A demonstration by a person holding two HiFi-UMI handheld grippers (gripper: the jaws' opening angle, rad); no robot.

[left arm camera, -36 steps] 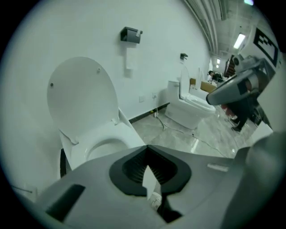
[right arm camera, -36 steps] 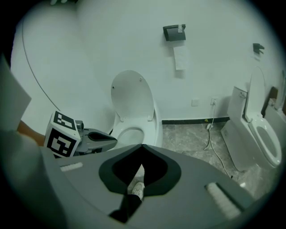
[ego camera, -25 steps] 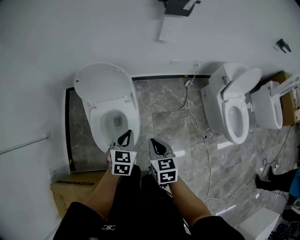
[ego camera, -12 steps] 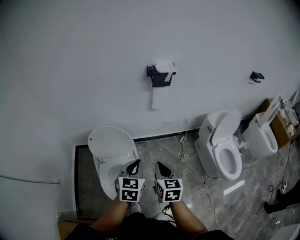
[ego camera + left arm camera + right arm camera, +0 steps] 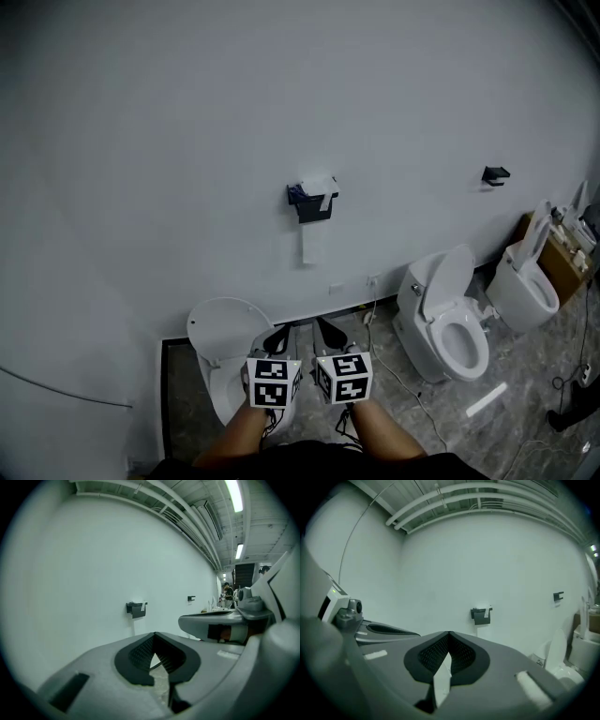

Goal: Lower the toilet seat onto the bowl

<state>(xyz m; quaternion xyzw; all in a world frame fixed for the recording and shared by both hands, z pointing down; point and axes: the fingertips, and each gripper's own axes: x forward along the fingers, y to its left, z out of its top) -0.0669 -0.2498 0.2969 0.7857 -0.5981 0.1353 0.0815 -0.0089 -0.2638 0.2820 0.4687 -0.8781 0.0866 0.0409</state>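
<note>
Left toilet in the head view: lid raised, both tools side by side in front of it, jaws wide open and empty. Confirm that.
Not the jaws: the left tool and right tool are both shut, tips together, empty, as the two gripper views show. The lid is raised, with the tools side by side in front of it.

White toilet seat stands upright behind bowl.

Grey marbled floor carries three white toilets along the wall: left toilet, lid raised; middle toilet; right toilet beside a cardboard box; a white strip lies loose.
</note>
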